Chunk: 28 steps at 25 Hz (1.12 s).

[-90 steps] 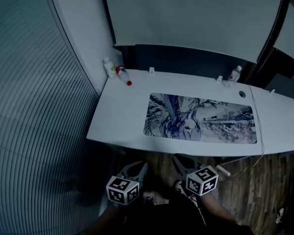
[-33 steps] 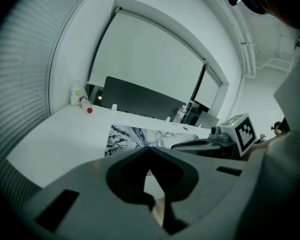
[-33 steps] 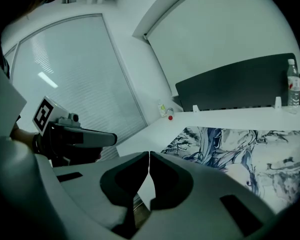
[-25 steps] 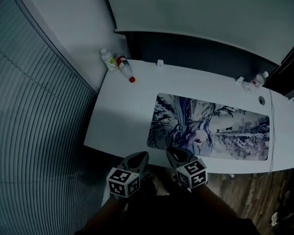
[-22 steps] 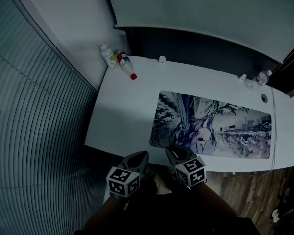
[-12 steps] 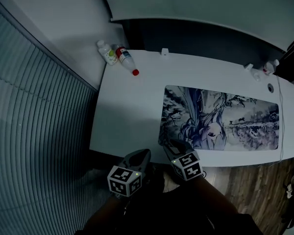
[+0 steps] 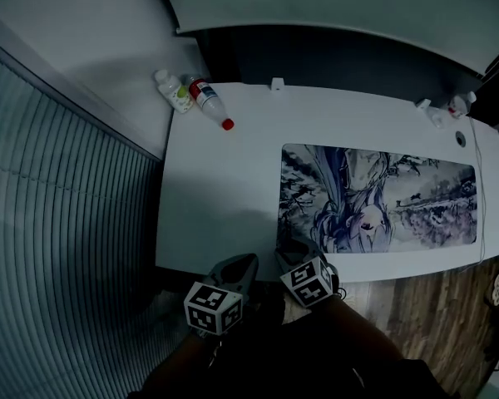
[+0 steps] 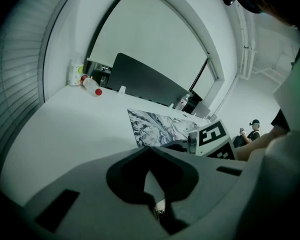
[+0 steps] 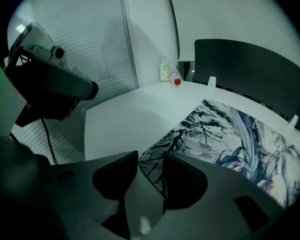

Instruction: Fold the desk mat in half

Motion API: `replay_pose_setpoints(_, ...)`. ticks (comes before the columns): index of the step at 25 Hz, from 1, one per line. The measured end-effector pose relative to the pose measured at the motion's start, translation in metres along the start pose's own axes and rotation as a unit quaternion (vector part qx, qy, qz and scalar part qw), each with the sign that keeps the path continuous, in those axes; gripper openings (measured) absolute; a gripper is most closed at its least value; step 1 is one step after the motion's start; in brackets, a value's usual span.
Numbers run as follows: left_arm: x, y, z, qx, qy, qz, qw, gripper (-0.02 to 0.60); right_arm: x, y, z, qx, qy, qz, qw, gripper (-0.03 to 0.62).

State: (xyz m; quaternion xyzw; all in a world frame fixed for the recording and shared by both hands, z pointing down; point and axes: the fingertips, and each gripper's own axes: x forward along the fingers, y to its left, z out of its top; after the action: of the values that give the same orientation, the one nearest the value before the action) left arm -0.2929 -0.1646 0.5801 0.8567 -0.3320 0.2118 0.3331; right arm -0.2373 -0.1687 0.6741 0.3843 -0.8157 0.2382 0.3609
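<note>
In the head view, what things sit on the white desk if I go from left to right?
First the green-labelled bottle → red-capped bottle, lying on its side → desk mat.

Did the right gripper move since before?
Yes. The right gripper has come forward past the desk's near edge; the desk mat's near left corner shows between its opening jaws.

Head view looks steeply down; both gripper views share the desk mat.
</note>
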Motion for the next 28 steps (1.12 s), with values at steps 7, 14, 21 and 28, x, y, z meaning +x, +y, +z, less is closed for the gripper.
replay_pose_setpoints(7,0.003,0.009,0.001,-0.002,0.002,-0.009,1.0000,0.006,0.002,-0.010,-0.002,-0.010,-0.009,-0.034,0.999,0.093)
replay_pose_setpoints(14,0.001,0.008,0.000,0.001,0.004,-0.015,0.9999,0.006,0.002,-0.011,-0.001,-0.019,-0.004,-0.044,0.999,0.057)
replay_pose_setpoints(21,-0.001,0.005,-0.004,0.006,0.005,-0.019,0.9998,0.006,0.003,-0.013,-0.001,0.026,-0.017,-0.035,0.999,0.051)
replay_pose_setpoints(28,-0.002,0.003,-0.005,0.007,0.005,-0.022,0.9997,0.006,0.004,0.003,0.002,0.006,-0.013,-0.021,1.000,0.160)
